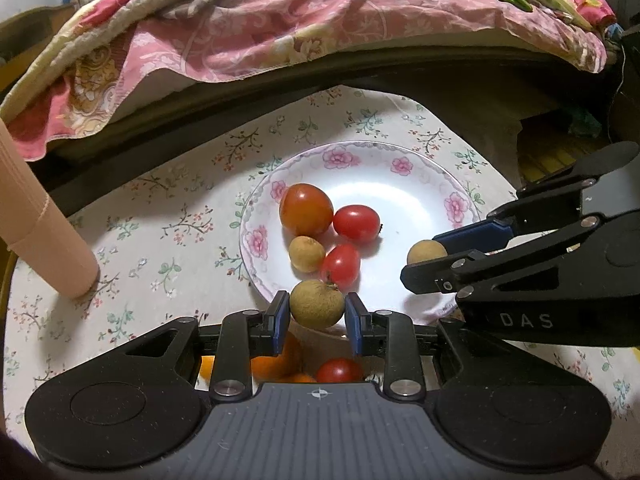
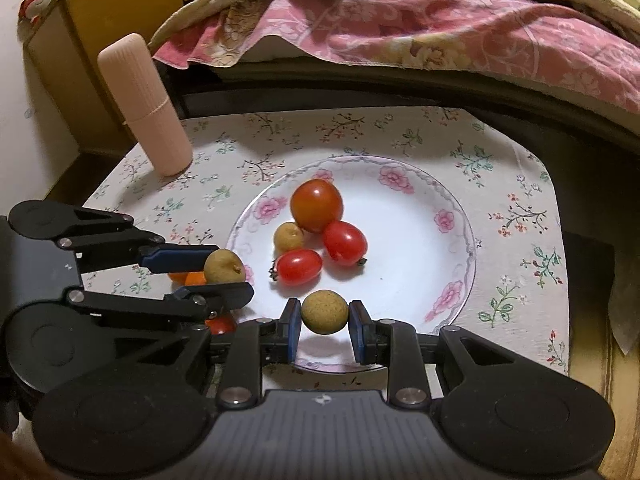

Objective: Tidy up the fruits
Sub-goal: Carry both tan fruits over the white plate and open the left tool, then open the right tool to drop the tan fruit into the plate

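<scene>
Your left gripper (image 1: 317,314) clamps a round brown longan (image 1: 317,305); your right gripper (image 2: 324,316) clamps a second tan longan (image 2: 324,311). Both hang over the near rim of the white flower-rimmed plate (image 2: 404,184), beside the red tomatoes (image 2: 316,205). Lower each before releasing, clear of the pile, so neither rolls. The floral tablecloth (image 2: 500,160) fronts a bed with pink quilt (image 2: 440,28).
</scene>
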The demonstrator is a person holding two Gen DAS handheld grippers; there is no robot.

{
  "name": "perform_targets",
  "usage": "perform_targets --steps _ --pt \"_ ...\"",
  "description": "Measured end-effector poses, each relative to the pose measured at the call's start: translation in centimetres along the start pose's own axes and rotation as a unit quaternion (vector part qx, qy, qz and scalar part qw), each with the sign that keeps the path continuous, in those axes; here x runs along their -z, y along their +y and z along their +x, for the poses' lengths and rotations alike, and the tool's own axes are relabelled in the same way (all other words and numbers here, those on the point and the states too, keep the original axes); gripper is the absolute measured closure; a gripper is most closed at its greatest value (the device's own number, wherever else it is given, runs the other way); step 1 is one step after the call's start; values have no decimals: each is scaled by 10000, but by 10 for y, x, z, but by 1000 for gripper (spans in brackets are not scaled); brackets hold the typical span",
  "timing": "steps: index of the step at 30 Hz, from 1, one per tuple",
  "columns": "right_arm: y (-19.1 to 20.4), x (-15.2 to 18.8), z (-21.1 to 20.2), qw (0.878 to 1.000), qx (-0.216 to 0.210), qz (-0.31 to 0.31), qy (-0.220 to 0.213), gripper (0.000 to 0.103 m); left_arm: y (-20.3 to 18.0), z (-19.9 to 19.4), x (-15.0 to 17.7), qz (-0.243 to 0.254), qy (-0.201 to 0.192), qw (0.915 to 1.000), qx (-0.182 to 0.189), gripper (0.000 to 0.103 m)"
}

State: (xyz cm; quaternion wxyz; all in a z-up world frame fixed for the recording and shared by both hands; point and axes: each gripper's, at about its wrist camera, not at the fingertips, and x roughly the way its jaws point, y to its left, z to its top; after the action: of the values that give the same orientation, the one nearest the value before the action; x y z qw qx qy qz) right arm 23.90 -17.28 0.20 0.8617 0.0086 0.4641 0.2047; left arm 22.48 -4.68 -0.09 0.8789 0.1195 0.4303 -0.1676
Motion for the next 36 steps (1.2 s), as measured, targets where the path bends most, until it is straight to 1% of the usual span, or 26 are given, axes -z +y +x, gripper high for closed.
perform_targets --steps 12,16,27,36 --pt "-6 -3 10 9999 80 79 -34 74 2 8 -3 -104 -12 9999 -81 65" --pt "-8 -3 12 9998 114 128 -31 74 2 7 -2 -95 -21 9999 -76 61" --pt "-11 -4 6 9993 234 227 -181 74 5 1 -3 -83 -50 9999 -140 60" --pt "-9 -3 7 9995 212 168 -167 73 7 -5 -3 -71 -102 9998 -149 57"
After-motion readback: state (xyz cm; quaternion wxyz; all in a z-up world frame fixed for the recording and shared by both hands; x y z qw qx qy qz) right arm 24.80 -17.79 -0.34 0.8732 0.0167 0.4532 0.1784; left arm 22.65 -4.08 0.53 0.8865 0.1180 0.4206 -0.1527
